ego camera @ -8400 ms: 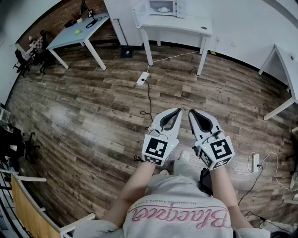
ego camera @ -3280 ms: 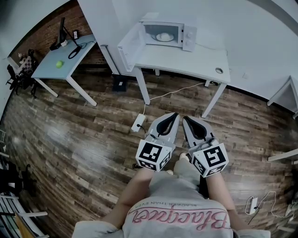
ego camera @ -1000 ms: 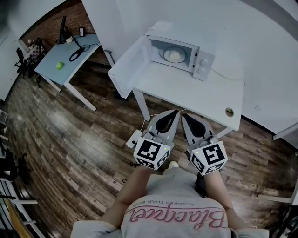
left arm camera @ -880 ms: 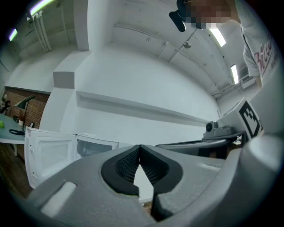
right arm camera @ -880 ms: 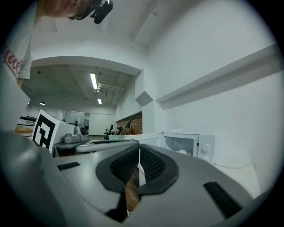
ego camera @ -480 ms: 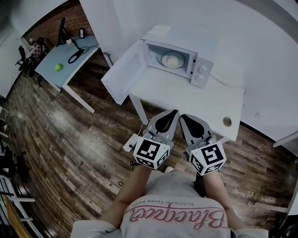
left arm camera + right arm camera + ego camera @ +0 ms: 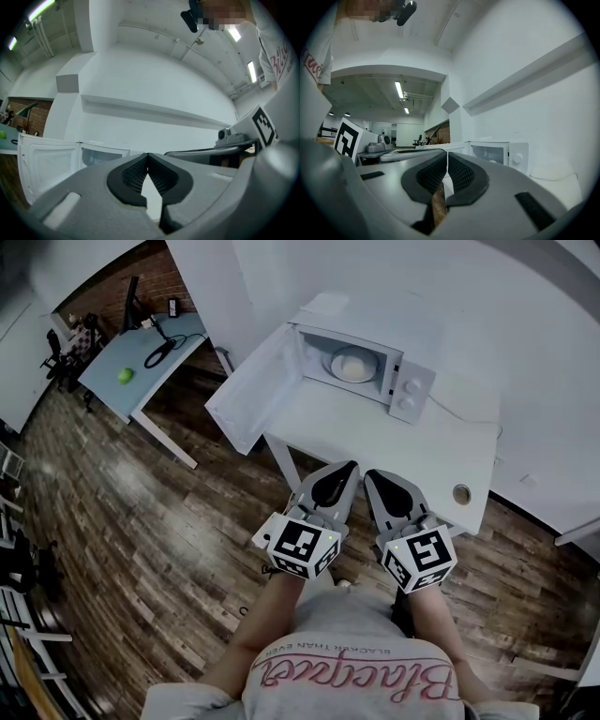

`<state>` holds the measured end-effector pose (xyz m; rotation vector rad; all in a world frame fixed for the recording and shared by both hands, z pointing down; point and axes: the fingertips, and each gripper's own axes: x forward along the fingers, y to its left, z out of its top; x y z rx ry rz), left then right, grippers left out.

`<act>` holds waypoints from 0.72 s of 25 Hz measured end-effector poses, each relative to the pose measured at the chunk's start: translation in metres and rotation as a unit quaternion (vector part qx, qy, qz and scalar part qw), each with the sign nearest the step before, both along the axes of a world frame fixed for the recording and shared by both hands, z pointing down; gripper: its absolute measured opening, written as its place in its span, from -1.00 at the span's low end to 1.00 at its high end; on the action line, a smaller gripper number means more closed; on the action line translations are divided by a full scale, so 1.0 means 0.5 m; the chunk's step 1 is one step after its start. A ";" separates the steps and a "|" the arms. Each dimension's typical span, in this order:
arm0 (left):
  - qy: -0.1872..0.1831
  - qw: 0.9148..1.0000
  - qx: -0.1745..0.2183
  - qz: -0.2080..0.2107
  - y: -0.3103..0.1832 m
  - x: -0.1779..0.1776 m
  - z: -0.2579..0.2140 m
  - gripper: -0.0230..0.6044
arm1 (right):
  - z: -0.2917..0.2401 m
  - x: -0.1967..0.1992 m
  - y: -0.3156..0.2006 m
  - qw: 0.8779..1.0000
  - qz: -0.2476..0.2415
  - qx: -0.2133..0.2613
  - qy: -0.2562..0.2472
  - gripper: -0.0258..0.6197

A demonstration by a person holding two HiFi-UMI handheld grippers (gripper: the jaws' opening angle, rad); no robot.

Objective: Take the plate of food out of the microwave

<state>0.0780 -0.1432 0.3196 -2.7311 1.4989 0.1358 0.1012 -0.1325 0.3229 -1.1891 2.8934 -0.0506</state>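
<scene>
Both grippers closed and empty in front of the white table; the plate is inside the open microwave.

Nearest to me, the left gripper [image 7: 349, 468] and the right gripper [image 7: 372, 476] point side by side toward the table edge, each with its jaws pressed together on nothing. Beyond them is the white table [image 7: 394, 442], and on its far part stands the microwave [image 7: 412, 390], its door [image 7: 258, 390] swung open to the left. The plate [image 7: 354, 364] sits inside the cavity with a pale mound on it, too small for me to say what food. Far left, a green ball [image 7: 125, 375] lies on another table [image 7: 169, 334].
</scene>
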 end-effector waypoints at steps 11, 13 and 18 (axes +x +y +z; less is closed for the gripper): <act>0.009 1.000 -0.009 -0.015 -0.032 -0.038 0.011 -0.91 | 0.012 -0.026 -0.034 1.000 -0.007 -0.012 -0.007 -0.87; 0.013 1.000 -0.010 -0.021 -0.045 -0.053 0.010 -0.91 | 0.013 -0.030 -0.046 1.000 -0.005 -0.018 -0.009 -0.87; 0.021 0.999 -0.019 -0.031 -0.079 -0.093 0.023 -0.91 | 0.028 -0.045 -0.079 1.000 0.002 -0.029 -0.003 -0.87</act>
